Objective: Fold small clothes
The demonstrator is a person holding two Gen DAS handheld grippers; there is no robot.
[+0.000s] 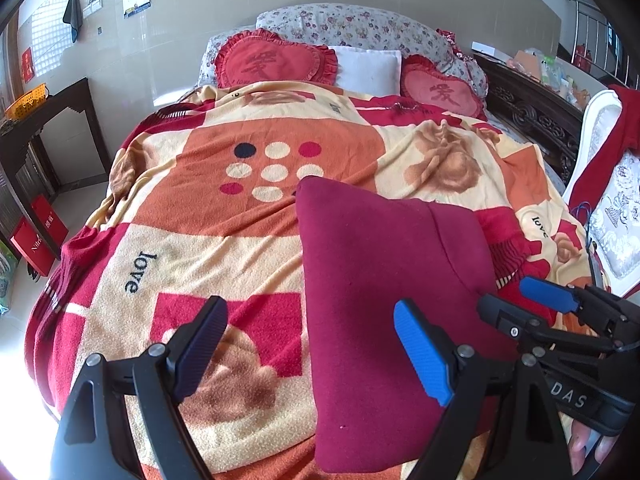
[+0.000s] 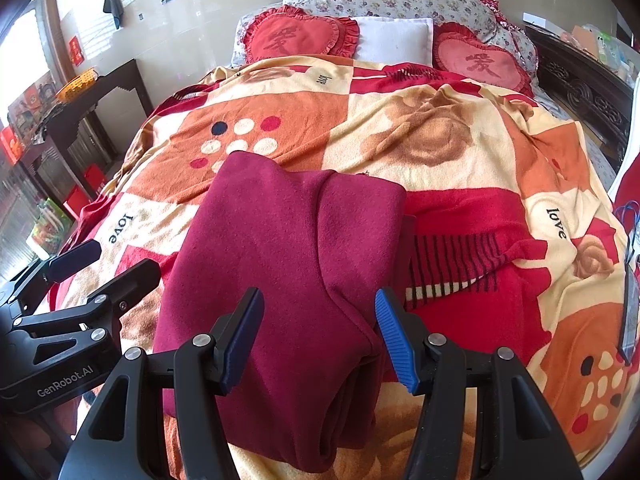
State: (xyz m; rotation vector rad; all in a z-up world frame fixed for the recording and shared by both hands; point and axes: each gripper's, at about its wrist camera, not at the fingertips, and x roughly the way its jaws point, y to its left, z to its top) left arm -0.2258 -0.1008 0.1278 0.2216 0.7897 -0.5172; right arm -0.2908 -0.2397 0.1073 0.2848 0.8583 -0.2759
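Observation:
A dark red garment (image 1: 384,296) lies folded lengthwise on the patterned blanket (image 1: 224,240) of a bed; it also shows in the right wrist view (image 2: 288,280), with a folded layer along its right side. My left gripper (image 1: 308,352) is open above the garment's left edge and holds nothing. My right gripper (image 2: 320,336) is open above the garment's near part and holds nothing. The right gripper also shows in the left wrist view (image 1: 516,304), and the left gripper in the right wrist view (image 2: 108,260).
Two red heart-shaped cushions (image 1: 276,60) and a white pillow (image 1: 368,68) lie at the head of the bed. A dark side table (image 1: 44,128) with an orange basket stands at the left. A white chair (image 1: 612,200) with red cloth stands at the right.

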